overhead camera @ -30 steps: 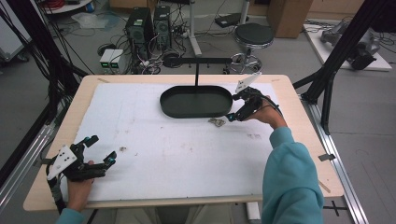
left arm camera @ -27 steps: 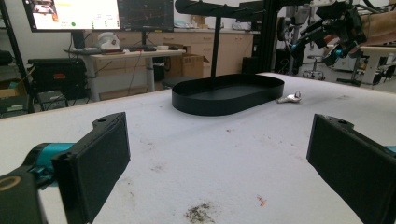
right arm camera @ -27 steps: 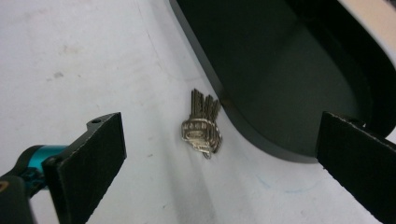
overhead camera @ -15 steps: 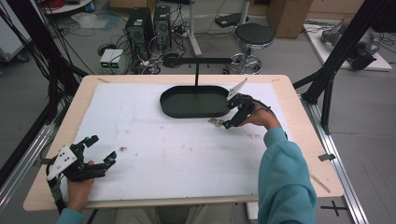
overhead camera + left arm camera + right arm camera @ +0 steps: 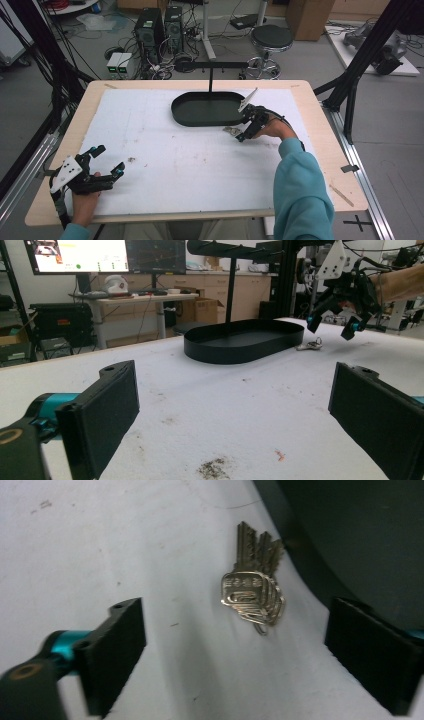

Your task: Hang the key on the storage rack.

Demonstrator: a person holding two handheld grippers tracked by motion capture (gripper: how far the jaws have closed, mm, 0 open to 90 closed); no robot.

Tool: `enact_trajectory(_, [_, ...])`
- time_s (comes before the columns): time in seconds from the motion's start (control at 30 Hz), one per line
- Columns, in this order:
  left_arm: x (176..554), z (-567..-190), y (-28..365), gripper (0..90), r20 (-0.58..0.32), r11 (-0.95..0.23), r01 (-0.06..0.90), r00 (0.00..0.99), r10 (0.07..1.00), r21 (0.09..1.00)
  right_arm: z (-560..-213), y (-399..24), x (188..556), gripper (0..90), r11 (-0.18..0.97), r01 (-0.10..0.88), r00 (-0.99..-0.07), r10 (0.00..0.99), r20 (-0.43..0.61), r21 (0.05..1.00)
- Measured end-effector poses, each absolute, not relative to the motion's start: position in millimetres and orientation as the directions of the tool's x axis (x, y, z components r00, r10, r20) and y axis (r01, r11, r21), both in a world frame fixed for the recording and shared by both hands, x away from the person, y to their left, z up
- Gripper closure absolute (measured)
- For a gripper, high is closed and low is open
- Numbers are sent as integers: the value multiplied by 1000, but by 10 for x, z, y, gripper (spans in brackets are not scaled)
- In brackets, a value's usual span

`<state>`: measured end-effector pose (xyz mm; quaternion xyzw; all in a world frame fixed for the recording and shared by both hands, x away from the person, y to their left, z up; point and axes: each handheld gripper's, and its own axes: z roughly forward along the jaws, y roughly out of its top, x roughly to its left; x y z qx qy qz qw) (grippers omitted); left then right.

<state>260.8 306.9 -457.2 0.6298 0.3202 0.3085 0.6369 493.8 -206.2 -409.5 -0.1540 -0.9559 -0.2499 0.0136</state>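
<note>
The bunch of keys [image 5: 254, 592] lies untouched between the right gripper's [image 5: 235, 655] closing jaws.

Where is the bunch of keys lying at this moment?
In the high view the bunch of keys lies on the white table cover, right of centre, beside the black oval tray, close below the right gripper.

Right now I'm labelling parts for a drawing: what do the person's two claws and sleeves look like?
Both claws are black frames with flat black padded jaws on teal mounts. The left claw and the right claw each carry a grey three-cornered plate, and a black cable loops from the right one. The sleeve is teal.
</note>
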Motion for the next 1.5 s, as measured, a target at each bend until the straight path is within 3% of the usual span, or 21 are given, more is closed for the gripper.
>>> enact_trajectory(0.3, [2607,-4571,3067,65,-20,17,11,604,796,1000,-4110,-2051,4946,212,831,317,-947,302,107,457])
enact_trajectory(0.5, [2607,-4572,3067,65,-19,16,10,604,797,1000,-4117,-2058,4957,344,844,302,-952,287,103,444])
enact_trajectory(0.97, [2607,-4571,3068,65,-20,16,11,604,797,1000,-4095,-2062,4965,553,849,314,-948,300,101,425])
enact_trajectory(1.5, [2608,-4572,3068,65,-20,17,11,605,796,1000,-4078,-2069,4963,697,849,315,-948,303,98,423])
